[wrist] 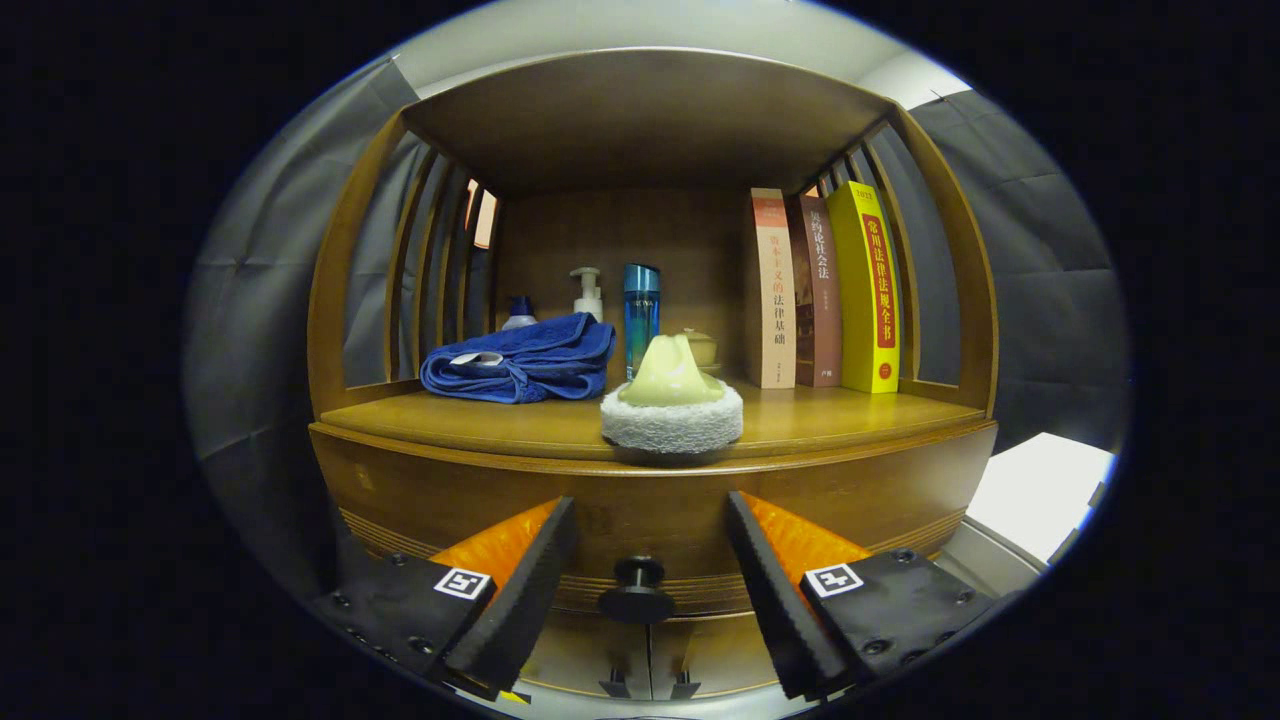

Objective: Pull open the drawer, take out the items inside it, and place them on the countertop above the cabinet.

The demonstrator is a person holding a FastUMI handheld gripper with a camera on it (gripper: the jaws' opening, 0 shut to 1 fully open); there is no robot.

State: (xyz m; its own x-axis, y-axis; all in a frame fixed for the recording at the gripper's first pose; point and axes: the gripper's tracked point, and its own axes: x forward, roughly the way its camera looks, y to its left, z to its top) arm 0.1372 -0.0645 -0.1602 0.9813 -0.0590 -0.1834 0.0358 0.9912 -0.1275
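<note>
A wooden cabinet faces me, its drawer front [660, 520] shut, with a dark round knob [636, 590] at its middle. My gripper [650, 530] is open, the knob sitting low between its two fingers and a little beyond them, untouched. On the countertop [560, 425] above the drawer, near the front edge, rests a round white scrub pad with a pale yellow handle [672, 400]. The drawer's inside is hidden.
Further back on the countertop lie a folded blue towel [520, 362], a pump bottle [587, 293], a tall blue bottle [641, 315] and three upright books [825, 290]. Slatted wooden sides and a top shelf enclose it. Two lower door handles [650, 685] sit below the drawer.
</note>
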